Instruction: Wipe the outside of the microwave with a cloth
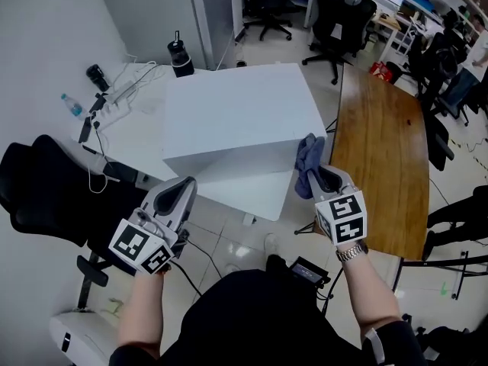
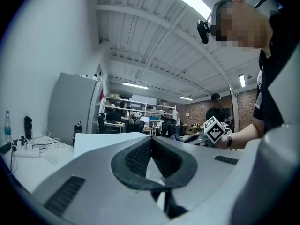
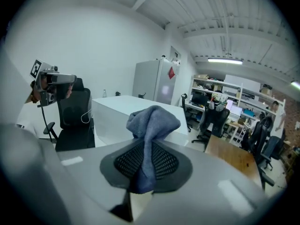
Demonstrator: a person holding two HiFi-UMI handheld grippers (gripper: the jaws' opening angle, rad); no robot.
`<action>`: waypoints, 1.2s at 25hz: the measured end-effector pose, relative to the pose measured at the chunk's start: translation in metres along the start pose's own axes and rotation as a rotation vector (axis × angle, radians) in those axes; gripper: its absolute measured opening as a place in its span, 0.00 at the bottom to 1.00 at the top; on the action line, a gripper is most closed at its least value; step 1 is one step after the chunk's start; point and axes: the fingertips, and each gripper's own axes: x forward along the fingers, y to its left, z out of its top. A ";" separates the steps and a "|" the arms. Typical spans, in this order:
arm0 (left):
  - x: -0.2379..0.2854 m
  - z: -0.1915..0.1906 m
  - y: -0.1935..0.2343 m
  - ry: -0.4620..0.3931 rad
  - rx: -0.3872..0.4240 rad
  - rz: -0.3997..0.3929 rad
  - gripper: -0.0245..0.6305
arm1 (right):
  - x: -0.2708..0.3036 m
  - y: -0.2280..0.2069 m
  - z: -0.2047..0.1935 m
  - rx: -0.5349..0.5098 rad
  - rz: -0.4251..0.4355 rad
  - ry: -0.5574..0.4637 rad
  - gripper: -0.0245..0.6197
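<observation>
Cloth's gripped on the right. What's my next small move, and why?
Probably press the cloth flat against the white box at its near right corner and start a stroke: the right hand-held gripper is shut on it beside that corner, seemingly not yet touching.

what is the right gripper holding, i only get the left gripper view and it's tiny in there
observer: the right gripper is shut on a blue-grey cloth, which bunches up above its jaws.
operator: where is that against the thing we're wiping
observer: the head view puts it at the front right corner of the white microwave; whether it touches I cannot tell.
operator: what's off to my left
observer: a black office chair stands left of the left gripper.
</observation>
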 end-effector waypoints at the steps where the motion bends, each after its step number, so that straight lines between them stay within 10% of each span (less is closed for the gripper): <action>1: -0.007 -0.001 0.001 -0.001 -0.001 0.007 0.04 | 0.001 0.014 0.002 -0.011 0.020 -0.006 0.12; 18: -0.129 -0.007 0.048 -0.017 -0.013 0.189 0.04 | 0.079 0.252 0.068 -0.231 0.368 -0.108 0.11; 30: -0.189 -0.009 0.082 -0.011 -0.009 0.293 0.04 | 0.159 0.312 0.064 -0.268 0.381 -0.035 0.12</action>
